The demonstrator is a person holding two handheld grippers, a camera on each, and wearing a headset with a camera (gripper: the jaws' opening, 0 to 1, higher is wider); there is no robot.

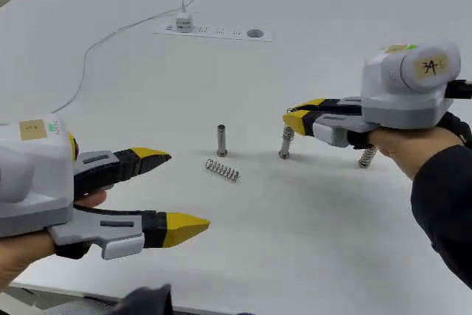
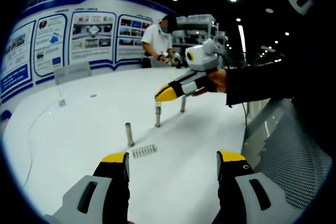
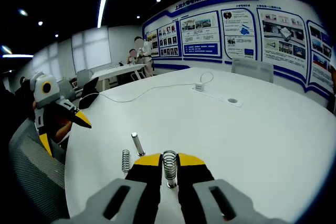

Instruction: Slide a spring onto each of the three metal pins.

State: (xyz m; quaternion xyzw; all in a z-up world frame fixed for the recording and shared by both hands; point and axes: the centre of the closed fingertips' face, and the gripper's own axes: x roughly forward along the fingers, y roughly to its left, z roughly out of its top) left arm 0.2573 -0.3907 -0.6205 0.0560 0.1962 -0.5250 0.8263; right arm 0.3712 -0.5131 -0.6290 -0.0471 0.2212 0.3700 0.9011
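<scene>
Three upright metal pins stand in a row on the white table. The left pin is bare, and a loose spring lies flat just in front of it. The middle pin carries a spring near its top, and my right gripper is shut on that spring from above. A spring also sits on the right pin, partly hidden behind the hand. My left gripper hovers open and holds nothing at the lower left, short of the loose spring and bare pin.
A white power strip with a plugged adapter and a thin cable lies at the far side of the table. A person stands at another table in the background. The table's near edge runs just below my left gripper.
</scene>
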